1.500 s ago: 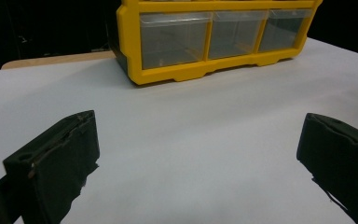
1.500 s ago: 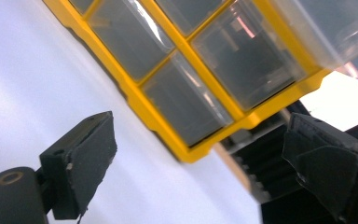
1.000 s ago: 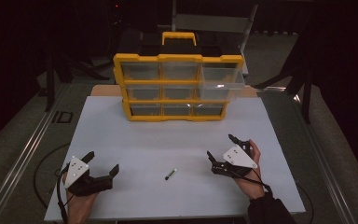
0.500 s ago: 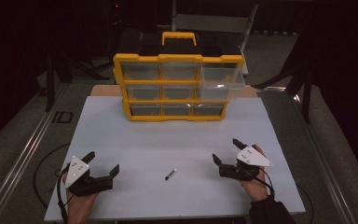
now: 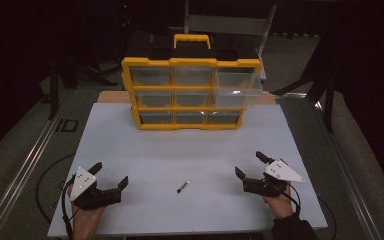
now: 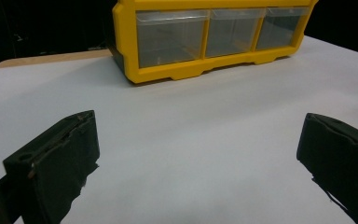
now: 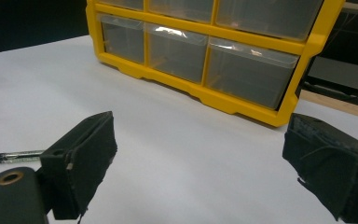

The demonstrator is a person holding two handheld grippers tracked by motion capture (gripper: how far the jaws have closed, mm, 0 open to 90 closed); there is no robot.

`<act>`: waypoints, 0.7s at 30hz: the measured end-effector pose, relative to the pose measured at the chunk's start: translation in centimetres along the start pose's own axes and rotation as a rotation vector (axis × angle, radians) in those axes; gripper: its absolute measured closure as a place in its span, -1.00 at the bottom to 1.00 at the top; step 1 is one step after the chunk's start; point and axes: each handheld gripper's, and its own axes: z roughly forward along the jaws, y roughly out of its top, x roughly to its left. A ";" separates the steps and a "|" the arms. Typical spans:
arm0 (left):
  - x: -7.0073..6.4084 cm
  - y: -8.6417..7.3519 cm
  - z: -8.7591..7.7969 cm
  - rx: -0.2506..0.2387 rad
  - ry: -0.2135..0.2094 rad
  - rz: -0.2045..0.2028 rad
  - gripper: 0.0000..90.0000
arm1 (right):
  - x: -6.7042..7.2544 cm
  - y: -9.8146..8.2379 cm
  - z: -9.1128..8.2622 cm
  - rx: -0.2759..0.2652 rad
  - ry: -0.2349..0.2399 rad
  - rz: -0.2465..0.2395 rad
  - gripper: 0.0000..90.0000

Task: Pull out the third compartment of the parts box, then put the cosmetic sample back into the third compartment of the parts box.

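Right gripper (image 5: 250, 166) has dropped lower, nearer the table (image 5: 145, 150) edge; both sit w/ jaws wide, left gripper (image 5: 111, 174) and right flanking the small pen-like bit (image 5: 182, 186).

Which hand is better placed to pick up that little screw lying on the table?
Probably the right. The right claw sits open, a bit nearer the screw, which shows just beside it in its own view. The left claw is open too, but slightly farther.
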 end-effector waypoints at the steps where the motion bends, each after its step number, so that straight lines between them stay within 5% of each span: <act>1: 0.0 0.0 0.0 0.001 -0.001 0.001 -1.00 | 0.0 0.0 0.0 0.000 -0.001 0.000 -0.79; 13: -0.1 0.2 0.1 0.010 0.005 -0.001 -1.00 | -0.3 -0.5 -0.7 -0.016 -0.007 0.002 -0.79; 21: -0.4 1.7 0.2 0.031 -0.013 0.002 -1.00 | -0.7 -0.9 -1.4 -0.051 0.000 0.038 -0.79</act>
